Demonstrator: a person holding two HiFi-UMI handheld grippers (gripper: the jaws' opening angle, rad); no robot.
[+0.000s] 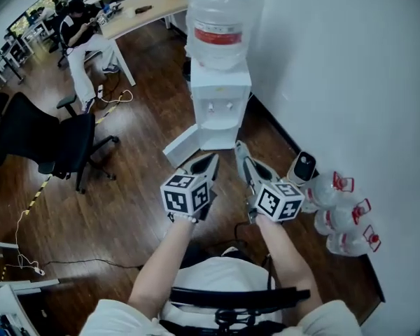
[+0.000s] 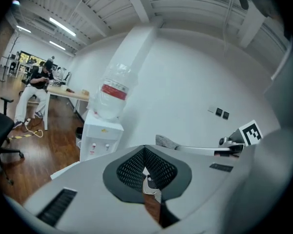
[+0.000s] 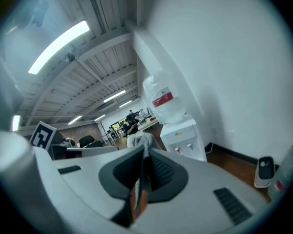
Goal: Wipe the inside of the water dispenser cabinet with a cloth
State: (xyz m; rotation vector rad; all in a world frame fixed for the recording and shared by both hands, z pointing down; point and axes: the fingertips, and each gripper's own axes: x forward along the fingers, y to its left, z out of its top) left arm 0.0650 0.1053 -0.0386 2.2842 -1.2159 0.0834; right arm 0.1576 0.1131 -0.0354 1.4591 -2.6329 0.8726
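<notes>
The white water dispenser (image 1: 219,100) stands against the wall with a large bottle (image 1: 217,19) on top. Its lower cabinet door (image 1: 187,144) hangs open toward the left. Both grippers are held up in front of me, pointing at the dispenser from some distance. My right gripper (image 1: 239,148) (image 3: 144,147) is shut on a small grey cloth (image 3: 142,139), which pokes out past its tips. The cloth (image 2: 165,141) also shows in the left gripper view. My left gripper (image 1: 211,161) (image 2: 145,149) is shut with nothing between its jaws. The cabinet's inside is hidden from here.
A black office chair (image 1: 56,142) stands on the wooden floor at the left. Several empty water bottles (image 1: 343,215) and a small white device (image 1: 302,166) lie along the wall at the right. A person (image 1: 80,37) sits at a desk (image 1: 143,9) behind. Cables run over the floor.
</notes>
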